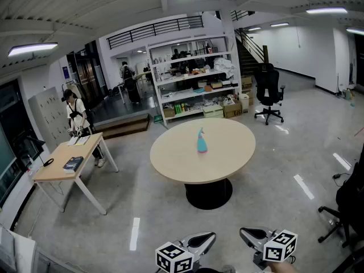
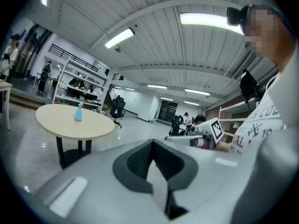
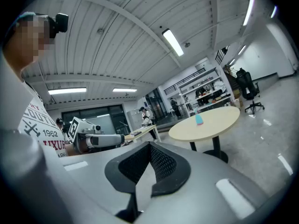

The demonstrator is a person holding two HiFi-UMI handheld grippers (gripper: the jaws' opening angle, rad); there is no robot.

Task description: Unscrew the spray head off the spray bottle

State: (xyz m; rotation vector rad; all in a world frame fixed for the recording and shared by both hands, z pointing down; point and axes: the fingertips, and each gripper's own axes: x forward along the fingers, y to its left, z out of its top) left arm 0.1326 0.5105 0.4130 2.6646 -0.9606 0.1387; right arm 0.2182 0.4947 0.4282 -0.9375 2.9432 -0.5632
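Noted spray bottle (image 1: 201,141) upright near centre of round table (image 1: 170,159), spray head (image 1: 199,131) on, untouched. Found L gripper (image 1: 209,237) & R gripper (image 1: 244,232) low in head view, well apart from table, both w/ jaws pressed together, nothing between. Also logged: desk (image 1: 60,174) at left w/ person (image 1: 75,114) beside, shelving (image 1: 193,84) behind, office chair (image 1: 267,91) at right

Right gripper (image 3: 149,148) jaws together, nothing between. Bottle (image 3: 199,120) upright on round table (image 3: 219,118), ahead right (well apart from jaws). Left gripper (image 3: 119,138) at left, level. Chair (image 3: 247,90) far right.
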